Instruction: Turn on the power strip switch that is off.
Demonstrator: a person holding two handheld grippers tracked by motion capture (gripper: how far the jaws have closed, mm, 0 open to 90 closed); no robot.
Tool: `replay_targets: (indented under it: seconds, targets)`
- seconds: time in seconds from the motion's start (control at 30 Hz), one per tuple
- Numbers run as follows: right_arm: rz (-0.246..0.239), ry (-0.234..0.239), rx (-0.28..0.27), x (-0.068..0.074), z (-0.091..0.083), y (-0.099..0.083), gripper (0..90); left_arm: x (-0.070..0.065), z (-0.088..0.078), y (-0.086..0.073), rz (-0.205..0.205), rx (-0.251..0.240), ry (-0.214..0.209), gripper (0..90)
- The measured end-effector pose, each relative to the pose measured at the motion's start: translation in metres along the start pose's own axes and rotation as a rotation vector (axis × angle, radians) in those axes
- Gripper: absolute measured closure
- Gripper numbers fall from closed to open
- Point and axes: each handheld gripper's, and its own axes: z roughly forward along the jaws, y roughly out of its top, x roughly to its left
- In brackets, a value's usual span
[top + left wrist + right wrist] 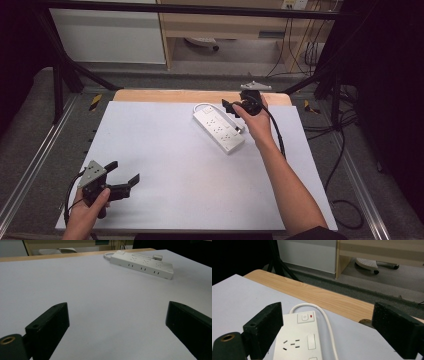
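A white power strip lies slantwise on the far right part of the white table top, and its white cord loops at the far end. A small white plug sits in a socket at one end of the strip. My right gripper hovers open just above the strip's far end. In the right gripper view its jaws stand wide on either side of the switch and cord. My left gripper is open and empty near the front left corner, facing the power strip.
A strip of bare wood runs along the table's far edge. Beyond it are grey floor, a white cabinet and a wooden desk. Black cables trail on the floor at the right. Black frame legs stand at the far corners.
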Motion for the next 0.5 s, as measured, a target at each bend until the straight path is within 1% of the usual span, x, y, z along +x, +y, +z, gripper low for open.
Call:
replay_targets:
  seconds: [0.1, 0.2, 0.37, 0.5]
  targets:
    - [0.014, 0.007, 0.011, -0.001, 0.005, -0.002, 11.0, -0.001, 0.000, 0.000, 0.003, 0.001, -0.003, 5.1]
    - [0.024, 0.005, 0.026, -0.003, 0.011, -0.004, 10.8, -0.001, 0.000, 0.000, 0.005, 0.001, -0.005, 5.1]
    - [0.055, -0.001, 0.038, -0.007, 0.019, -0.008, 10.8, -0.001, 0.000, 0.000, 0.005, 0.000, -0.006, 5.1]
    - [0.059, -0.008, 0.076, -0.010, 0.026, -0.014, 11.0, -0.002, 0.000, 0.001, 0.010, -0.006, -0.010, 5.1]
